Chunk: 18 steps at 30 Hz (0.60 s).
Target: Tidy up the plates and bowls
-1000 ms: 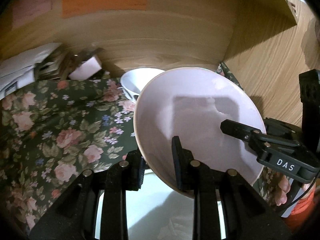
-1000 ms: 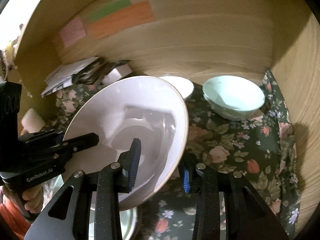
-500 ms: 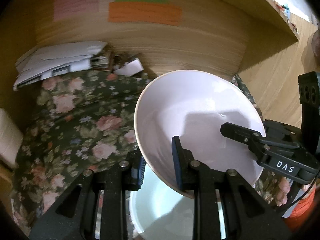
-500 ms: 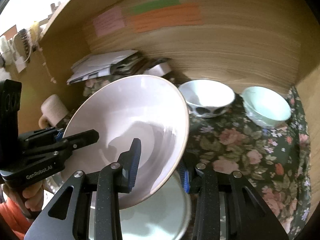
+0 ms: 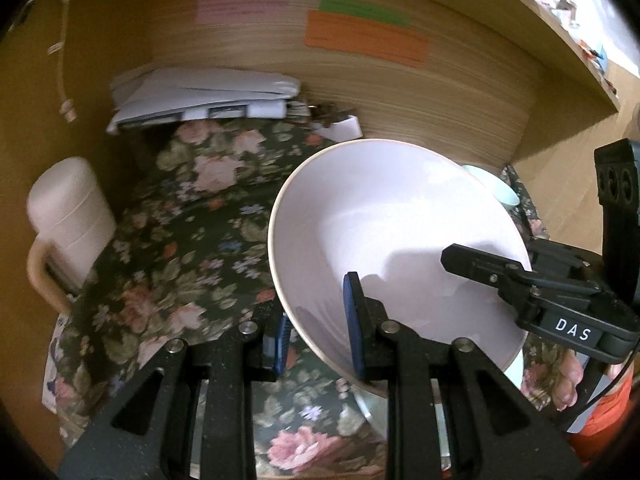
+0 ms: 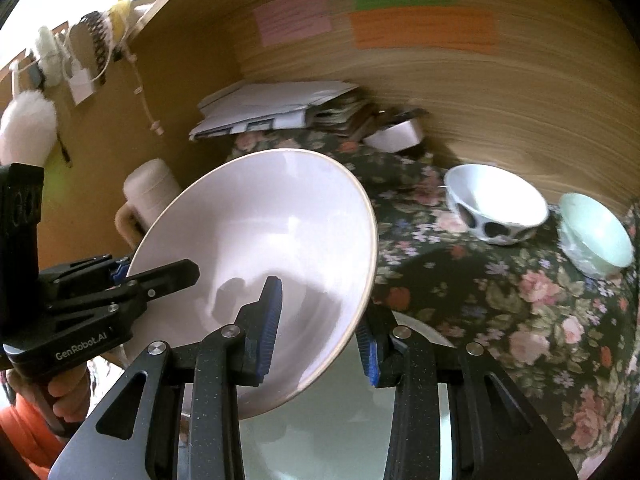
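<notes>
A large pale pink bowl (image 5: 392, 232) is held tilted in the air between both grippers; it also shows in the right wrist view (image 6: 260, 248). My left gripper (image 5: 318, 320) is shut on its left rim. My right gripper (image 6: 320, 328) is shut on its right rim. A pale green plate (image 6: 328, 420) lies on the floral cloth just under the bowl. A white bowl with dark spots (image 6: 494, 206) and a mint green bowl (image 6: 596, 234) stand at the back right.
The floral tablecloth (image 5: 180, 248) covers a wooden alcove. A cream mug (image 5: 66, 220) stands at the left. A stack of papers (image 5: 200, 96) and a small box (image 6: 394, 134) lie against the back wall. Coloured notes hang on the wall.
Both grippers have carried the pink bowl to the left. The mug and papers have come into view; the white and green bowls have shifted right.
</notes>
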Each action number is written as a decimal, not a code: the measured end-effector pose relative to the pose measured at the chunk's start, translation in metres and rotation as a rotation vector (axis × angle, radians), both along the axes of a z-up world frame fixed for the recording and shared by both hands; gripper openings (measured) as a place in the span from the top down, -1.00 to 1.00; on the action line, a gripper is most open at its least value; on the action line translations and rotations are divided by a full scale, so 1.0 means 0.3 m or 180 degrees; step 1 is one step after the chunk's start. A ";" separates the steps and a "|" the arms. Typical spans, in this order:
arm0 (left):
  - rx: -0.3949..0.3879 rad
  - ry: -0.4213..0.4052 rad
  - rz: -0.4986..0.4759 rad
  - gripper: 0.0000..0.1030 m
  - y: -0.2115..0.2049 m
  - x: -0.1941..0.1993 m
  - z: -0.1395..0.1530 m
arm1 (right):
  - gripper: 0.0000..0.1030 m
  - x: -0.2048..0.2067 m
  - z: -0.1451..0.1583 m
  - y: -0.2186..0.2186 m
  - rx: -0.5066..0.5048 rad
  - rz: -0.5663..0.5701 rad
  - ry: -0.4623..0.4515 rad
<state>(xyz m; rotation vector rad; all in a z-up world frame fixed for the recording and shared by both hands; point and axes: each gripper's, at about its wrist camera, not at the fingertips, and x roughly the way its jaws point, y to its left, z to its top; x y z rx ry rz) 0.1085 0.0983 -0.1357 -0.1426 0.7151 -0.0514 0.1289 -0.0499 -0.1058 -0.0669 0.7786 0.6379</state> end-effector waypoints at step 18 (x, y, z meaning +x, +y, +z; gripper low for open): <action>-0.0105 0.0180 0.0401 0.53 0.215 -0.111 -0.113 | 0.38 -0.019 -0.104 0.230 -0.0241 0.0471 0.0257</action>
